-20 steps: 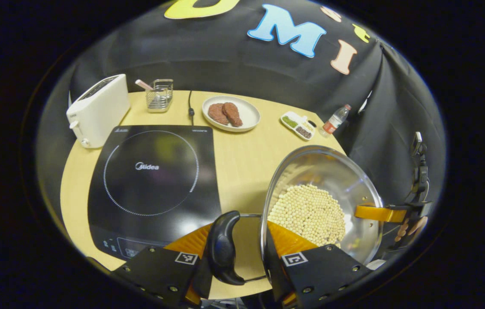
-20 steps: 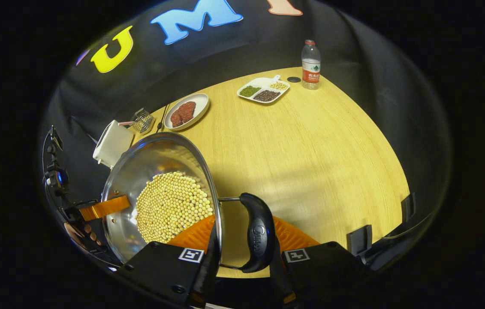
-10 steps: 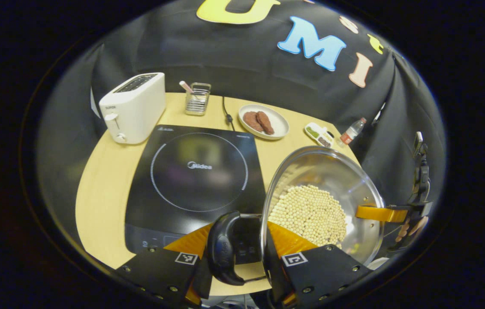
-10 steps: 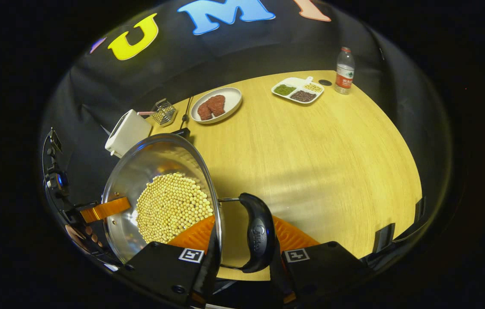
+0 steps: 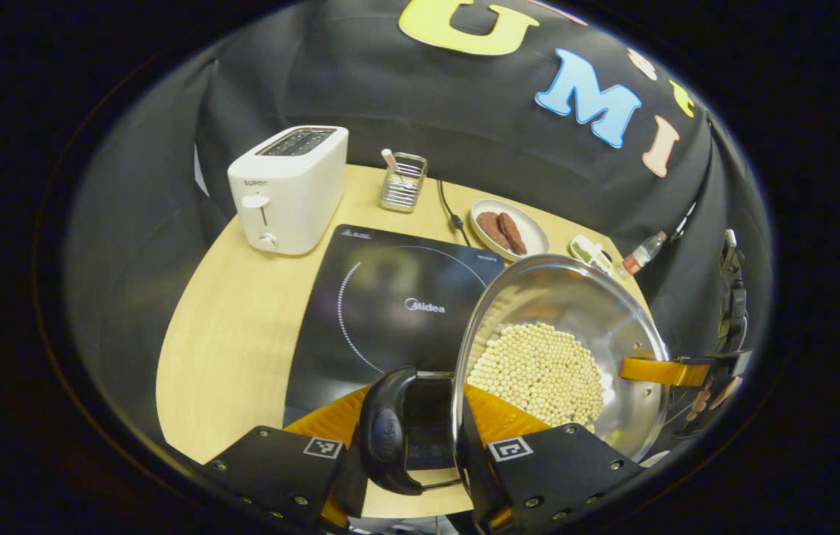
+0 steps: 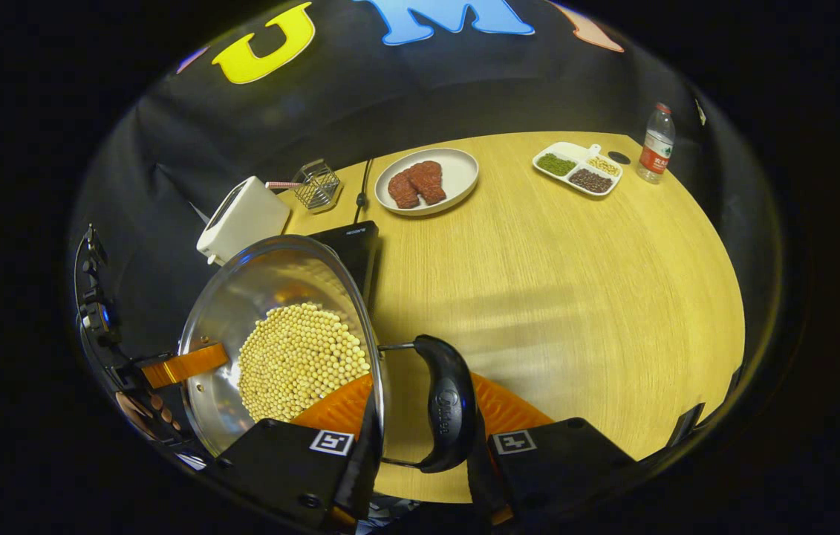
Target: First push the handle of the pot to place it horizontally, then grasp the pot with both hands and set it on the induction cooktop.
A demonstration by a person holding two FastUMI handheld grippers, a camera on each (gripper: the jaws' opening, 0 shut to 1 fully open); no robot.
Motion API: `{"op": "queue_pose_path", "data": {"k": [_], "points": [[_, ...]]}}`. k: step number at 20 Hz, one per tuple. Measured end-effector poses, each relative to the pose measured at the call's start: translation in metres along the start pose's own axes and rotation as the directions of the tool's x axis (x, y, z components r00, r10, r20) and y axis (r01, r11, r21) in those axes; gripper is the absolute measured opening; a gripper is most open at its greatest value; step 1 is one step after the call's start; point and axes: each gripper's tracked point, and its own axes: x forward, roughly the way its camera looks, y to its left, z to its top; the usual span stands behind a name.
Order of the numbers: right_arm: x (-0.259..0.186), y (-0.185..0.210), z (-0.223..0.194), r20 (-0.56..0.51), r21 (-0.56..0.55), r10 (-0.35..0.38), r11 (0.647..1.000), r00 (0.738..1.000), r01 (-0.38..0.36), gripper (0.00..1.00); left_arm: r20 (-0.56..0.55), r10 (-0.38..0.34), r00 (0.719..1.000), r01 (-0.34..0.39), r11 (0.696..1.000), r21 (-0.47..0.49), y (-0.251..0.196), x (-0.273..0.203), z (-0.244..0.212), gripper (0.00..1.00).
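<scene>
While my left gripper pinches one black side handle of the pot and its rim, my right gripper pinches the opposite handle the same way, so the pot hangs between them, lifted and partly over the near right corner of the induction cooktop. It is a shiny steel pot, its bottom heaped with pale round beans. Each view catches the other gripper's finger hooked over the far rim, with a hand dimly behind it. The pot's underside is hidden, so its height above the glass is probably small, though I cannot tell. Around the light wooden table stand a white toaster, a wire basket, a plate of meat, a divided tray and a bottle.
</scene>
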Motion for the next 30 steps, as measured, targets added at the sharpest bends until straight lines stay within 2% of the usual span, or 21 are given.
{"op": "queue_pose_path", "data": {"k": [2,5,7,8,9,10,14,15,16,18,24,25,26,28,29,30], "points": [[0.009,0.010,0.005,0.000,0.000,0.003,1.000,1.000,-0.003,0.50,0.006,0.009,1.000,-0.009,1.000,0.002,0.013,0.005,0.008,0.59],[0.026,0.022,0.013,0.003,0.003,0.002,1.000,1.000,-0.002,0.50,0.005,0.016,1.000,-0.016,1.000,0.001,0.033,0.018,0.019,0.55],[0.036,0.030,0.018,0.008,0.004,0.005,1.000,1.000,-0.005,0.53,-0.002,0.018,1.000,-0.018,1.000,0.000,0.043,0.024,0.023,0.52],[0.041,0.033,0.022,0.014,-0.001,0.007,1.000,1.000,-0.007,0.50,0.003,0.019,1.000,-0.019,1.000,0.002,0.049,0.028,0.027,0.56],[0.047,0.036,0.027,0.022,-0.008,0.008,1.000,1.000,-0.008,0.53,0.010,0.021,1.000,-0.021,1.000,0.001,0.054,0.032,0.031,0.56],[0.052,0.038,0.032,0.027,-0.008,0.009,1.000,1.000,-0.009,0.50,0.013,0.022,1.000,-0.022,1.000,0.005,0.058,0.037,0.035,0.56],[0.070,0.050,0.046,0.031,-0.008,0.016,1.000,0.999,-0.016,0.50,0.020,0.031,0.999,-0.031,1.000,0.007,0.080,0.052,0.052,0.56],[0.075,0.055,0.052,0.039,-0.008,0.019,1.000,0.999,-0.018,0.50,0.026,0.030,0.999,-0.030,1.000,0.006,0.085,0.052,0.056,0.59],[0.078,0.059,0.057,0.045,-0.009,0.020,1.000,0.999,-0.020,0.53,0.031,0.028,0.999,-0.029,1.000,0.005,0.090,0.054,0.062,0.59],[0.084,0.066,0.062,0.054,-0.009,0.022,1.000,0.998,-0.022,0.50,0.036,0.029,0.999,-0.029,1.000,0.008,0.098,0.060,0.071,0.56],[0.103,0.073,0.070,0.056,-0.003,0.016,1.000,0.998,-0.016,0.50,0.039,0.019,0.999,-0.019,1.000,0.002,0.112,0.079,0.078,0.59],[0.106,0.072,0.073,0.062,-0.002,0.013,1.000,0.998,-0.013,0.50,0.038,0.016,0.999,-0.015,1.000,-0.002,0.112,0.084,0.078,0.53],[0.109,0.072,0.074,0.064,0.001,0.010,1.000,0.998,-0.010,0.50,0.037,0.014,0.999,-0.014,1.000,-0.001,0.114,0.087,0.078,0.56],[0.115,0.072,0.075,0.059,0.011,0.010,1.000,0.998,-0.010,0.49,0.040,0.016,0.999,-0.016,1.000,0.010,0.117,0.093,0.082,0.53],[0.117,0.072,0.076,0.058,0.015,0.010,1.000,0.998,-0.011,0.53,0.039,0.015,0.999,-0.016,1.000,0.016,0.118,0.097,0.083,0.56],[0.119,0.072,0.076,0.058,0.017,0.008,1.000,0.998,-0.009,0.50,0.037,0.012,0.999,-0.013,1.000,0.022,0.118,0.100,0.084,0.56]]}}
